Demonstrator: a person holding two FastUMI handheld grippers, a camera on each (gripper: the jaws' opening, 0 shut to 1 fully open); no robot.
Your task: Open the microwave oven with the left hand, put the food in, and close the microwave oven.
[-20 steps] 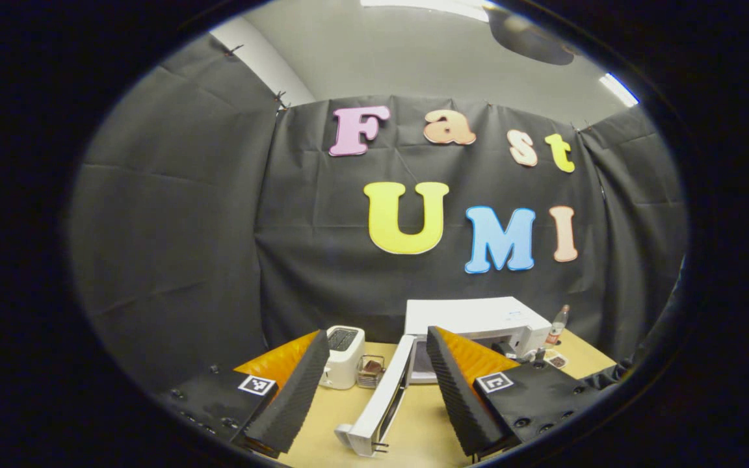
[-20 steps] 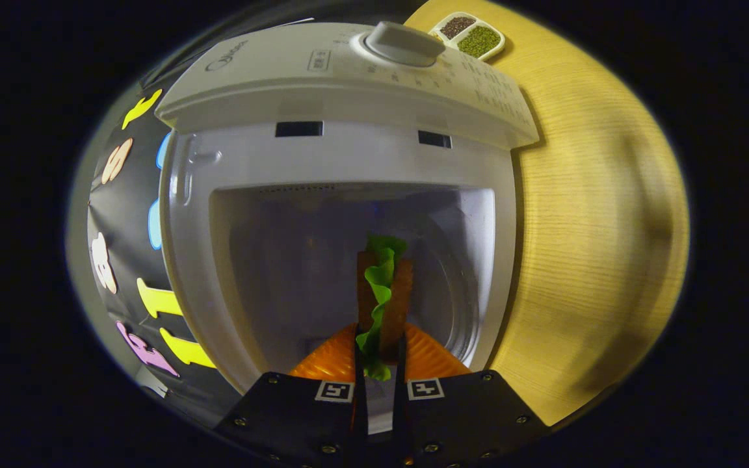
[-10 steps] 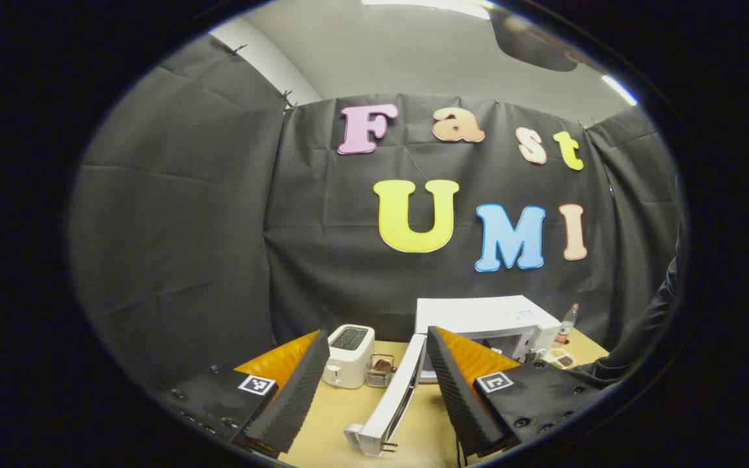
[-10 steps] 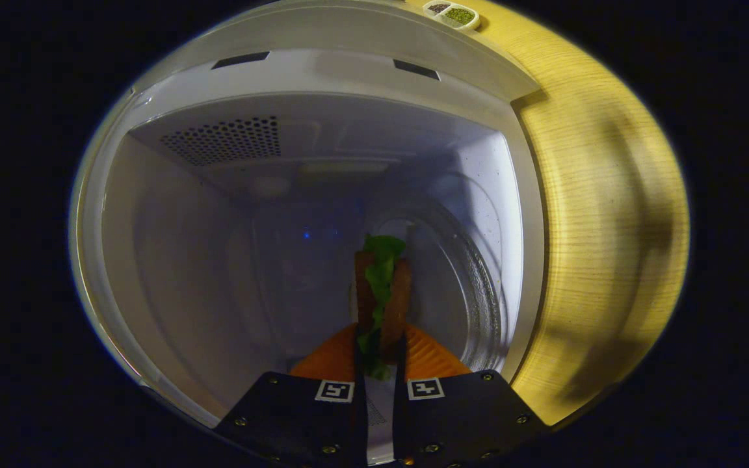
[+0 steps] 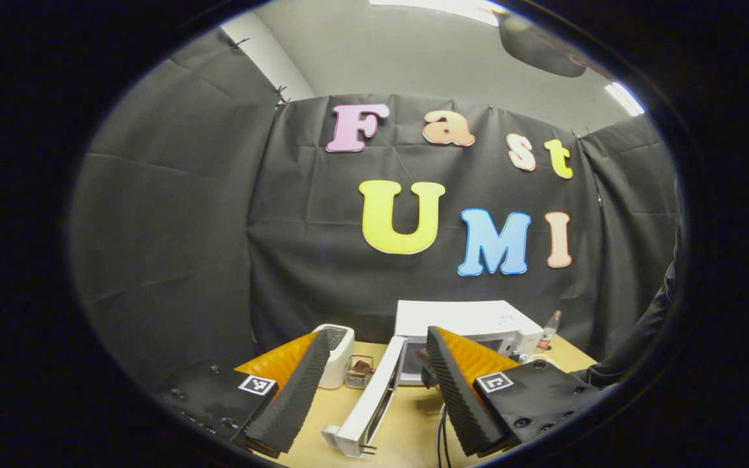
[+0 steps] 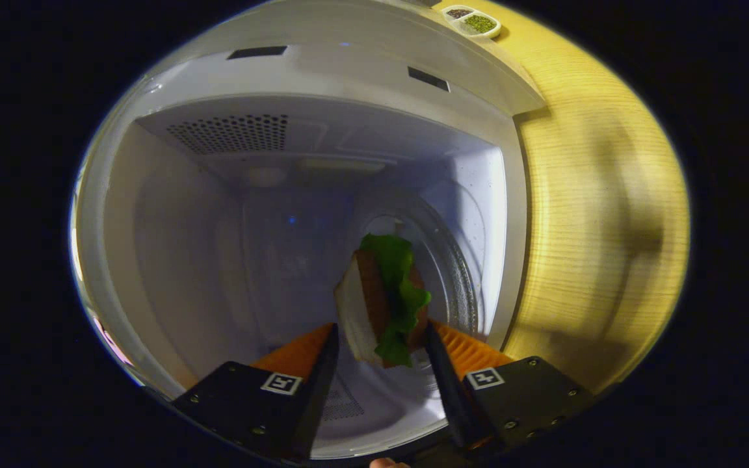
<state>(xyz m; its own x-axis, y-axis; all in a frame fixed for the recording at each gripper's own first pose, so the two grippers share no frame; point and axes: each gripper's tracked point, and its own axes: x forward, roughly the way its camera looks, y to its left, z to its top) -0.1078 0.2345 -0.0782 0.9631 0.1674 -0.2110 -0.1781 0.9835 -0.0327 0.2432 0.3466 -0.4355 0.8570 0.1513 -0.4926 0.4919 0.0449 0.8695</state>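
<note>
— Where's the food?

— The sandwich of brown bread and green lettuce (image 6: 384, 302) is inside the white microwave oven (image 6: 173, 214), over the round glass turntable (image 6: 459, 273). My right gripper (image 6: 378, 364) has its fingers spread apart on either side of it. Whether either finger touches the bread, I cannot tell. I judge it released, or nearly.

— And the left?

— My left gripper (image 5: 374, 383) hangs well back from the oven, fingers apart, holding nothing. In front of it the white microwave door (image 5: 365, 409) stands swung wide open.

— Progress?

— Door opened: done. Food in the cavity: as good as done. Left: draw my right gripper out, then push the door shut.

— Anything around, anything in the way?

— On the pale wooden table (image 5: 413, 422), toward its far edge: a white toaster (image 5: 335, 354) left of the oven, a small wire rack (image 5: 358, 372) beside it, a clear bottle (image 5: 547, 330) on the right. A divided white dish of seeds (image 6: 472, 19) sits near the oven's control side. A dark cable (image 5: 441, 432) lies at the near edge. My right gripper sits in the door's path; it must clear first.
</note>
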